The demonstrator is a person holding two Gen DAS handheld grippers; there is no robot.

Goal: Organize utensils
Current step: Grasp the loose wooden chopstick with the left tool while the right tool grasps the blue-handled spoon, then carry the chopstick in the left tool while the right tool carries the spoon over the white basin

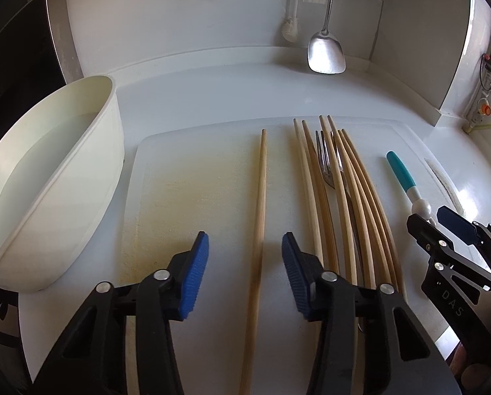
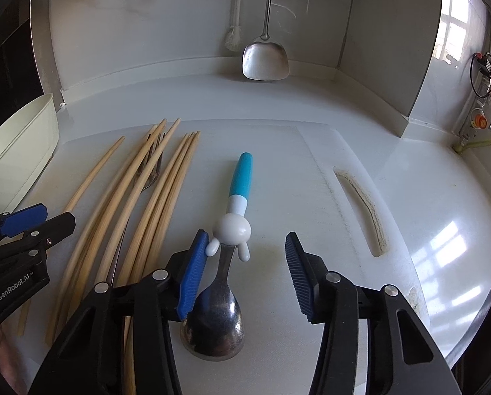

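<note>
Two grippers are hovering over the board (image 1: 192,171). Left gripper (image 1: 245,276) is straddling a lone chopstick (image 1: 260,217), fingers unclenched. Right gripper (image 2: 247,276) is straddling the spoon (image 2: 219,316), one finger (image 2: 192,276) touching it, not clamping.

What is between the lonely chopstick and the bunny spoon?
A bundle of chopsticks with a metal fork tucked among them, clearest in the left wrist view.

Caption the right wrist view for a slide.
Right gripper open astride a blue-handled spoon on the white cutting board, chopsticks alongside.
</note>
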